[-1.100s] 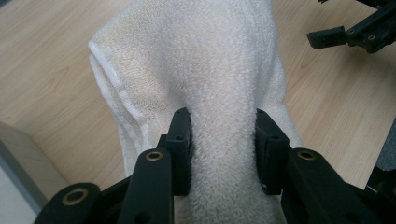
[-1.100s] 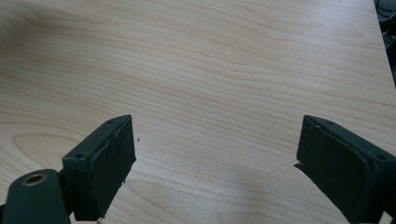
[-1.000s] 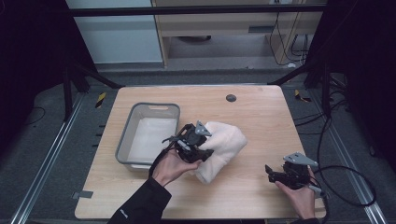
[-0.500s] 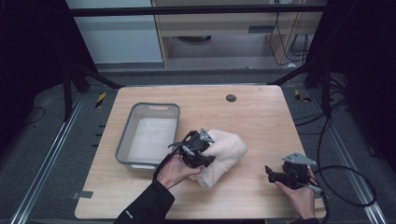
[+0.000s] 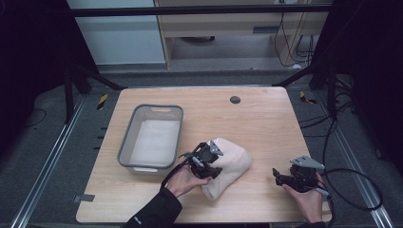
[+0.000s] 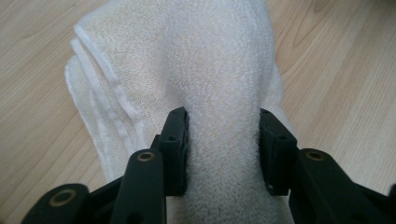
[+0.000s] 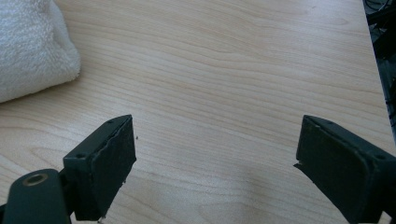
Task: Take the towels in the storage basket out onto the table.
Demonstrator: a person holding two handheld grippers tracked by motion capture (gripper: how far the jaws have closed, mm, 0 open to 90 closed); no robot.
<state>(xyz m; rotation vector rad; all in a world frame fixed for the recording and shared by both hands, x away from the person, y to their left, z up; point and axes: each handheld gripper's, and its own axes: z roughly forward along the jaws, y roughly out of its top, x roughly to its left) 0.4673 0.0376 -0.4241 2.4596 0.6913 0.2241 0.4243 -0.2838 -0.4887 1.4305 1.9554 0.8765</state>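
My left hand-held gripper (image 6: 223, 140) pinches one white towel (image 6: 219, 70). Right hand-held gripper (image 7: 215, 158) spread wide over bare table (image 7: 224, 70). One grey bin (image 5: 151, 137) left of the towel.

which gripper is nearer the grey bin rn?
Left. The left gripper sits just right of the grey bin, its jaws pinching a ridge of the white towel. The right gripper is open beyond the towel, near the table's front right corner.

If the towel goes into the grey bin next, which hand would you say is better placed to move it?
Left. The left gripper is pinching a fold of the towel, beside the bin. The right gripper is open over bare table, farther from both.
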